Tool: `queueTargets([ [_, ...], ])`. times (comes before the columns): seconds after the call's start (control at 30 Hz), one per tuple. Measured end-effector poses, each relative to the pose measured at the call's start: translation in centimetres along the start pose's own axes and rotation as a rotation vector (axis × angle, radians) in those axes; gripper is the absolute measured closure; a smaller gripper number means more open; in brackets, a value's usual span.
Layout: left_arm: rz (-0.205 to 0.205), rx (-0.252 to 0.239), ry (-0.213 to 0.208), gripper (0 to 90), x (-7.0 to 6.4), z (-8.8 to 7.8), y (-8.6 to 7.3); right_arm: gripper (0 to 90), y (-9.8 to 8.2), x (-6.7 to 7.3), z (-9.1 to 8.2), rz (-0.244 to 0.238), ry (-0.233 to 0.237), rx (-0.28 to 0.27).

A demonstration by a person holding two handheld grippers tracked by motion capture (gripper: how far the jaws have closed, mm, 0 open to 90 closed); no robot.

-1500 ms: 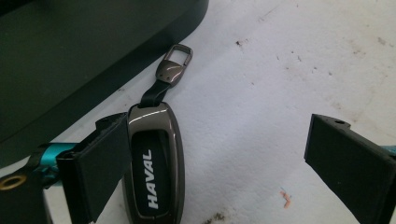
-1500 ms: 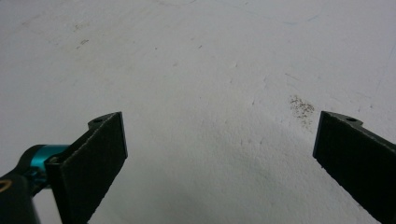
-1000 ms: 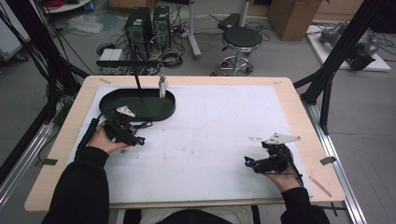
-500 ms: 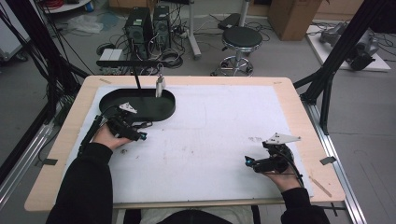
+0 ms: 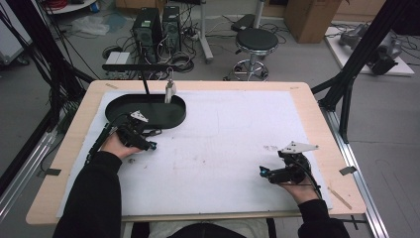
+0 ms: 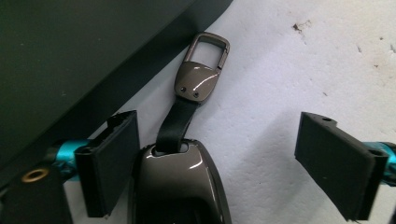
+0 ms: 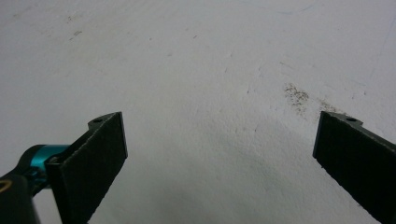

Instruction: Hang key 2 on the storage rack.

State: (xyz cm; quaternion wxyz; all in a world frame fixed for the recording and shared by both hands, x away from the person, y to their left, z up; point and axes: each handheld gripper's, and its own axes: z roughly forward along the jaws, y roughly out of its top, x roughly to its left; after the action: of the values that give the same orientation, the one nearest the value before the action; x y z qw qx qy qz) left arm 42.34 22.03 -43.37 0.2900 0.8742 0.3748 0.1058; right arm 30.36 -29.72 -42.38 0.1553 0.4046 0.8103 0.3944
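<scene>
The left tongs (image 6: 217, 163), jaws wide but just narrowing, straddle a glossy key fob (image 6: 180, 179) lying unclenched on the white worktop (image 6: 289, 70) beside a black tray (image 6: 70, 56); the right tongs (image 7: 219, 168) gape, released.

Even, soft room light from above; the white table sheet (image 5: 237, 148) reads bright, with faint shadows. A glossy key fob (image 6: 180, 186) catches pale glare (its near end blurs), and the high view is slightly grainy.
</scene>
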Motion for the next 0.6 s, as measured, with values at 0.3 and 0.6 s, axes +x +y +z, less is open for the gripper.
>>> queueTargets([
  [0.3, -0.006, -0.037, 0.063, 42.6, 0.06, -0.15, 0.14, 2.2, -0.03, -0.04, -0.13, 0.004, -0.001, -0.005],
  [0.6, -0.058, -0.029, 0.046, 81.7, 0.53, -0.47, 0.29, 2.2, -0.17, -0.15, -0.25, 0.016, -0.002, -0.006],
])
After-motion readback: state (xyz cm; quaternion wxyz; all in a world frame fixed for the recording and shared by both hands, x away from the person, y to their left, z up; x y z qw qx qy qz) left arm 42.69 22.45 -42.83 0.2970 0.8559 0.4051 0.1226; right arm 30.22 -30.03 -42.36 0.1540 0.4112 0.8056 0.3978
